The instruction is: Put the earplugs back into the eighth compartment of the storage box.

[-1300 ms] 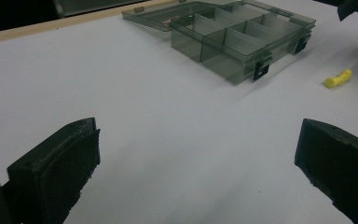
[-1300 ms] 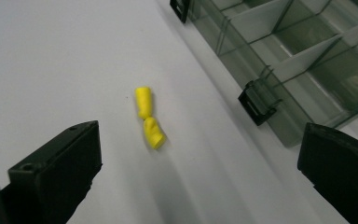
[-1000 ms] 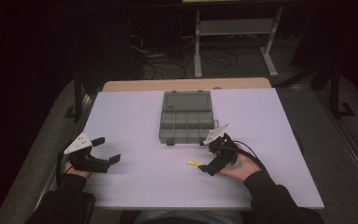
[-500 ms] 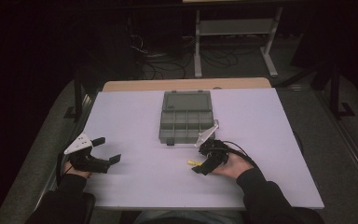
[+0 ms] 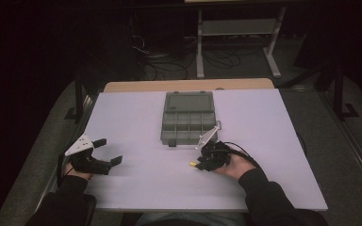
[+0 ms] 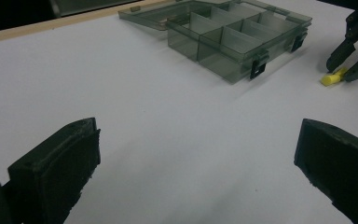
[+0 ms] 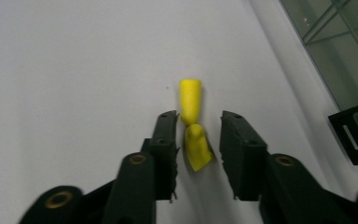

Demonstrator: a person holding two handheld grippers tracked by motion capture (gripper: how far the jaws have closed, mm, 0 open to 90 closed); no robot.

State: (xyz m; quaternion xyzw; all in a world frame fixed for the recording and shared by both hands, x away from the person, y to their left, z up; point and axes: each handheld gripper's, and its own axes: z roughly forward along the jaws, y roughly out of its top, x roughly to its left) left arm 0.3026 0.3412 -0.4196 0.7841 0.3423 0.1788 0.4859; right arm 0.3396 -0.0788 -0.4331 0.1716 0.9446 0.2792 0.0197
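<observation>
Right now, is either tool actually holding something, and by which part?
Nothing is gripped yet. The right tool has just been closing around two yellow earplugs, gaps still showing at both pads. The left tool is open, empty.

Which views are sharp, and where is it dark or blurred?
High view: white table bright, surroundings nearly black. Left gripper view: organizer box sharp, near jaws soft. Right gripper view: yellow earplugs fairly sharp, left edge blurred.

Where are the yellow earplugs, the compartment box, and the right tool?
yellow earplugs (image 7: 190, 106), right gripper view, body of the farther plug.
compartment box (image 5: 187, 125), high view, a middle divider of the tray.
right tool (image 7: 197, 135), right gripper view, midway between its tips, which flank the nearer plug.
</observation>
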